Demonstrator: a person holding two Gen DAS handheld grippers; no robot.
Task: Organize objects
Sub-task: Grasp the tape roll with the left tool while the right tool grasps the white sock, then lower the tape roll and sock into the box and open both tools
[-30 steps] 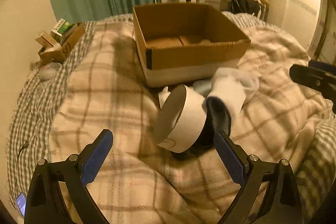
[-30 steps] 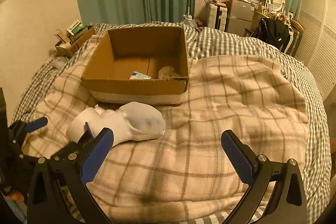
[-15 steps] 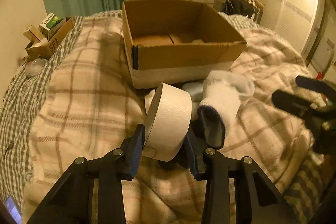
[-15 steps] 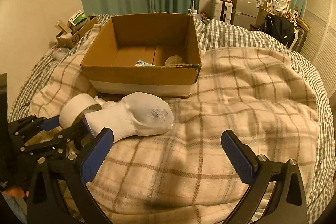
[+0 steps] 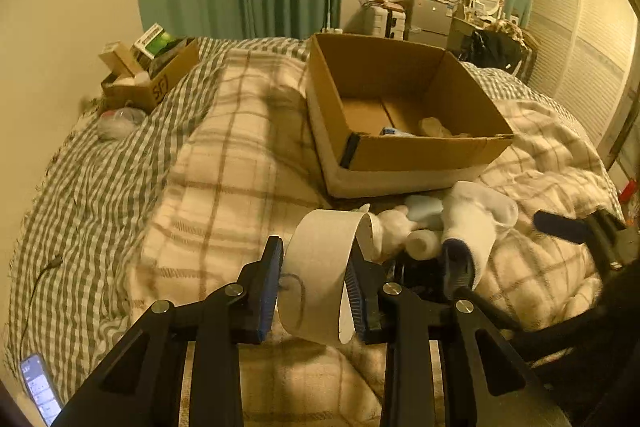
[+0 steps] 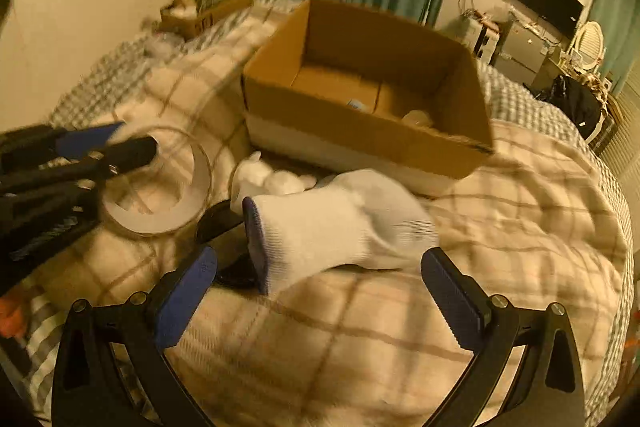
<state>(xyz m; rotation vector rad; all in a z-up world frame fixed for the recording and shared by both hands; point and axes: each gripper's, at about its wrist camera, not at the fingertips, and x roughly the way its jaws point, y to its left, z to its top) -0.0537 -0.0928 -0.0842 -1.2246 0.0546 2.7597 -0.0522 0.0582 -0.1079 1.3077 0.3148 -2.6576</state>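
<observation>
My left gripper (image 5: 314,291) is shut on a wide white tape roll (image 5: 320,279) and holds it above the plaid blanket; the roll also shows in the right wrist view (image 6: 160,183). An open cardboard box (image 5: 404,147) stands just beyond, with a few small items inside. A white sock with a dark cuff (image 6: 332,231) lies before the box, next to small white items (image 6: 272,179) and a black object (image 6: 228,247). My right gripper (image 6: 316,291) is open, its fingers on either side of the sock's cuff end.
A smaller carton of packets (image 5: 148,75) sits at the bed's far left by the wall. A phone (image 5: 40,387) lies at the bed's near left edge. Green curtains, a TV and cluttered furniture stand behind the bed.
My left gripper closed on the tape roll and lifted it. My right gripper moved forward and left, close to the sock.
</observation>
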